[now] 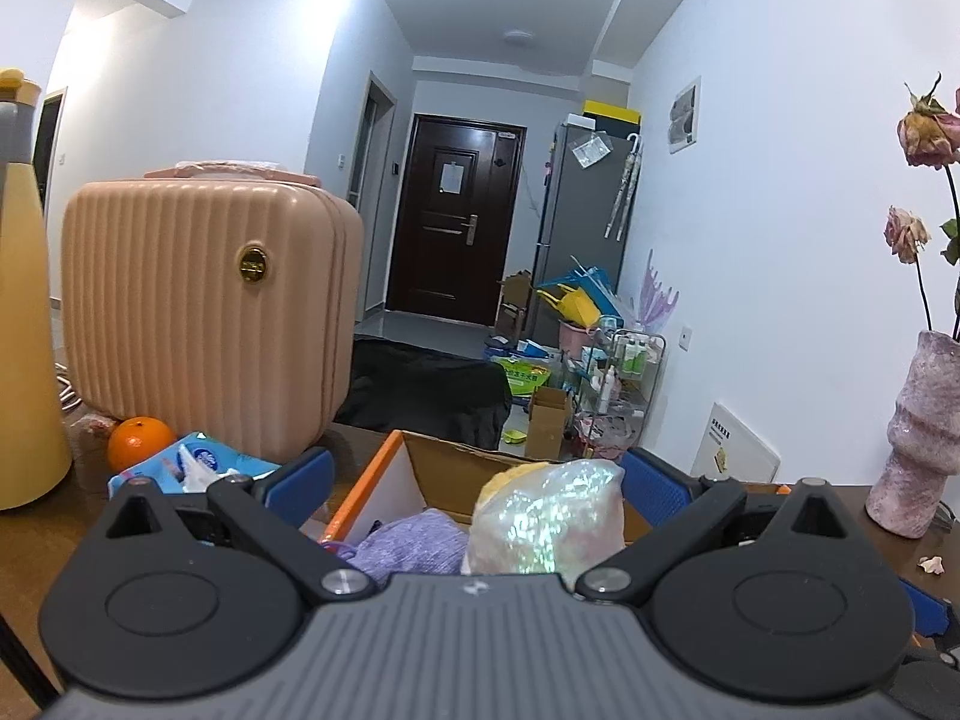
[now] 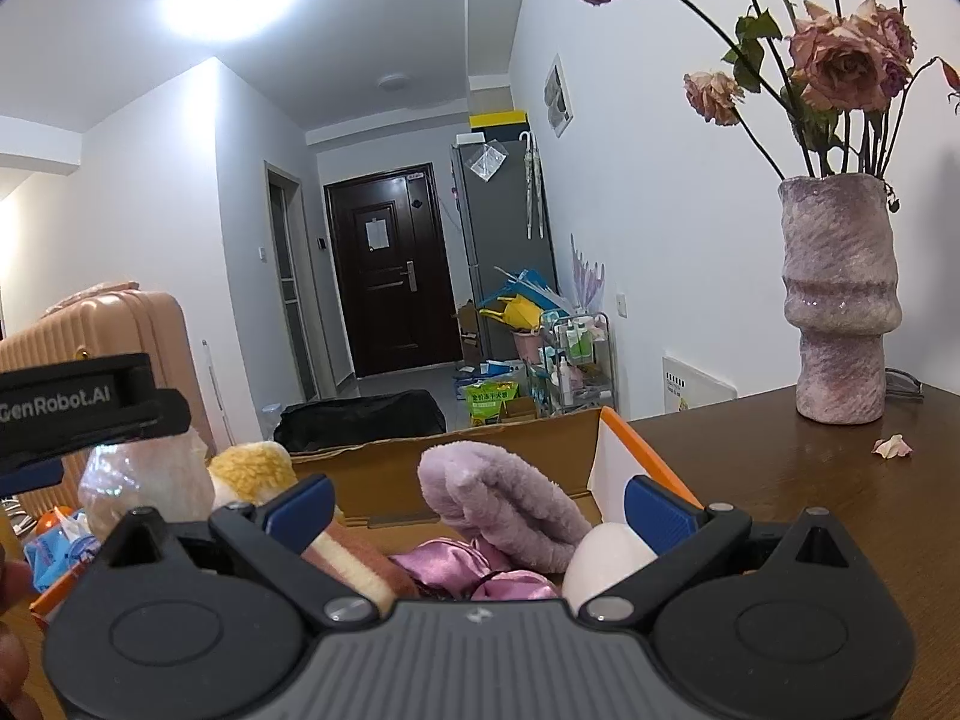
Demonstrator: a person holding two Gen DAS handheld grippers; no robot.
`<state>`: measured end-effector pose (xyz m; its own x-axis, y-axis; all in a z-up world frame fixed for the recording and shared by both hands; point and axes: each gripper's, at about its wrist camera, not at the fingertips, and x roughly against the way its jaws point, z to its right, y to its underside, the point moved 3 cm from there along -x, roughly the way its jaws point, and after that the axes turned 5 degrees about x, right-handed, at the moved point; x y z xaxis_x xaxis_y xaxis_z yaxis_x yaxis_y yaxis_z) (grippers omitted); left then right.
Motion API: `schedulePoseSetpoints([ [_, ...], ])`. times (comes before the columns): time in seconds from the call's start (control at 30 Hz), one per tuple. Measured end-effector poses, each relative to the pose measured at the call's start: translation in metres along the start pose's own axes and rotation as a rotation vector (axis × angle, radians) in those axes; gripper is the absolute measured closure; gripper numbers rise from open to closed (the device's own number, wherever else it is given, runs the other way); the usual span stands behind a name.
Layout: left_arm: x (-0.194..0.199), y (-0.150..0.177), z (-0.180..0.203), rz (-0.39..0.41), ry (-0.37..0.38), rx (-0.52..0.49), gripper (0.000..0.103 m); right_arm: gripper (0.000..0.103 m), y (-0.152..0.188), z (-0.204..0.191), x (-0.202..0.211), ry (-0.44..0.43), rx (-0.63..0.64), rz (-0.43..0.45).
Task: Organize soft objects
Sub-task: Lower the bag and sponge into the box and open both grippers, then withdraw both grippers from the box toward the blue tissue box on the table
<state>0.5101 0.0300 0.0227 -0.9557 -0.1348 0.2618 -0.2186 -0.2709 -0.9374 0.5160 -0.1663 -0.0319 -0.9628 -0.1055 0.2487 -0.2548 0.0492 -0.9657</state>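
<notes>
A cardboard box with an orange-edged flap stands on the brown table and holds soft things. In the left wrist view an iridescent plush with a yellow fuzzy top and a lilac knit piece lie between the wide-open fingers of my left gripper, untouched by the pads. In the right wrist view my right gripper is open over the box, above a mauve fleece roll, pink satin cloth, a white round thing and a striped plush. The left gripper body hangs above the iridescent plush.
A pink ribbed suitcase stands at the left with an orange and a blue tissue pack before it. A yellow flask is at far left. A purple vase of dried roses stands right, a petal beside it.
</notes>
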Motion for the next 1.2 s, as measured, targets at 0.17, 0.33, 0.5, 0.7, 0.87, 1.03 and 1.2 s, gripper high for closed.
schedulePoseSetpoints([
  [0.17,0.014,0.004,-0.006,-0.009,-0.01,0.011,0.0,0.0,0.001,-0.001,0.01,-0.009,0.019,-0.004],
  [0.33,0.028,0.006,-0.014,-0.019,-0.023,0.021,0.0,0.0,0.004,-0.001,0.03,-0.009,0.042,0.007],
  [0.5,0.042,0.011,-0.021,-0.039,-0.038,0.033,0.0,0.0,0.007,0.003,0.048,0.005,0.064,0.012],
  [0.7,0.06,0.017,-0.027,-0.055,-0.049,0.033,0.0,0.0,0.01,0.01,0.07,0.015,0.074,0.019],
  [0.87,0.073,0.022,-0.03,-0.063,-0.052,0.021,0.0,0.0,0.014,0.016,0.087,0.022,0.091,0.024],
  [1.03,0.084,0.027,-0.032,-0.076,-0.055,0.014,0.0,0.0,0.016,0.022,0.101,0.026,0.108,0.029],
  [1.2,0.096,0.034,-0.035,-0.091,-0.054,0.001,0.0,0.0,0.02,0.026,0.113,0.016,0.127,0.02],
])
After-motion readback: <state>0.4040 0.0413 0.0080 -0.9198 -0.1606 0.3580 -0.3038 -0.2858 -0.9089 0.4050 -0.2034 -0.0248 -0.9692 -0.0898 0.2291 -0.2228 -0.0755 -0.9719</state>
